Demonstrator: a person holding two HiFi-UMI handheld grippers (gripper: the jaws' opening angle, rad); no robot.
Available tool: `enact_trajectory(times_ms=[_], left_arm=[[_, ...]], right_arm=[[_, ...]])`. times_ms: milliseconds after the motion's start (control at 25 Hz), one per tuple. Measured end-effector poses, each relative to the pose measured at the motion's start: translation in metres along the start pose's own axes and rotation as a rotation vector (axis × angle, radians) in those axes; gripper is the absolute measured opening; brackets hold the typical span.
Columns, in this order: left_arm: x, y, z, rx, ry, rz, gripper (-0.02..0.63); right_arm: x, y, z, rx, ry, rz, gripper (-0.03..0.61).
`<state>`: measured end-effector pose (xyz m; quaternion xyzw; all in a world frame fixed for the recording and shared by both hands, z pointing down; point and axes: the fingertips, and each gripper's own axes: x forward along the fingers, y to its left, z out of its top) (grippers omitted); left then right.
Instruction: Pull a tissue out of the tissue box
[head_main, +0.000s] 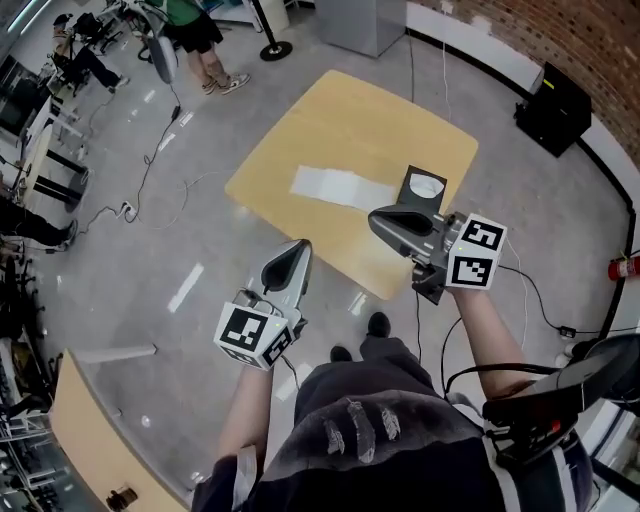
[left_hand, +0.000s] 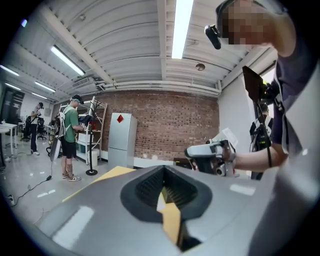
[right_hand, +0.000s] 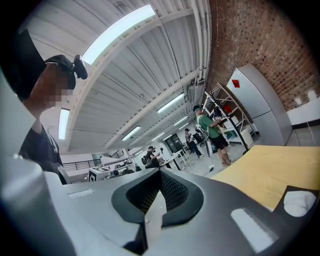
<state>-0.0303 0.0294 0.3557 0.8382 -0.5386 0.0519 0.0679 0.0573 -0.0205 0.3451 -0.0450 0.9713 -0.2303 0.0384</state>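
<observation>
A dark tissue box (head_main: 423, 187) stands near the right edge of the wooden table (head_main: 330, 130), with white tissue showing in its round opening. A flat white tissue (head_main: 340, 187) lies on the table to the left of the box. My right gripper (head_main: 377, 221) hovers shut and empty at the table's near edge, just in front of the box. My left gripper (head_main: 297, 250) is shut and empty, off the table over the floor. In the right gripper view the box (right_hand: 299, 202) sits low at the right beside the shut jaws of the gripper (right_hand: 157, 197). The left gripper (left_hand: 162, 192) faces the right gripper (left_hand: 207, 151).
A person (head_main: 200, 40) stands beyond the table beside a stanchion base (head_main: 275, 47) and a grey cabinet (head_main: 360, 20). A black case (head_main: 555, 105) sits by the brick wall. Cables run over the floor (head_main: 150, 170). Another wooden tabletop (head_main: 100, 440) lies at the lower left.
</observation>
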Motion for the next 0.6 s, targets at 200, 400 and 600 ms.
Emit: enact_trajectory(times_ms=[200, 400, 600], left_arm=[[-0.035, 0.005, 0.008, 0.018, -0.059, -0.016, 0.005], [-0.072, 0.004, 0.009, 0.008, -0.097, -0.042, 0.005], [-0.118, 0.004, 0.006, 0.015, -0.116, -0.064, 0.005]], right_arm=[[0.021, 0.042, -0.011, -0.104, 0.053, -0.002, -0.002], [0.039, 0.089, -0.029, -0.151, 0.087, 0.003, -0.002], [0.058, 0.128, -0.043, -0.151, 0.084, 0.001, -0.002]])
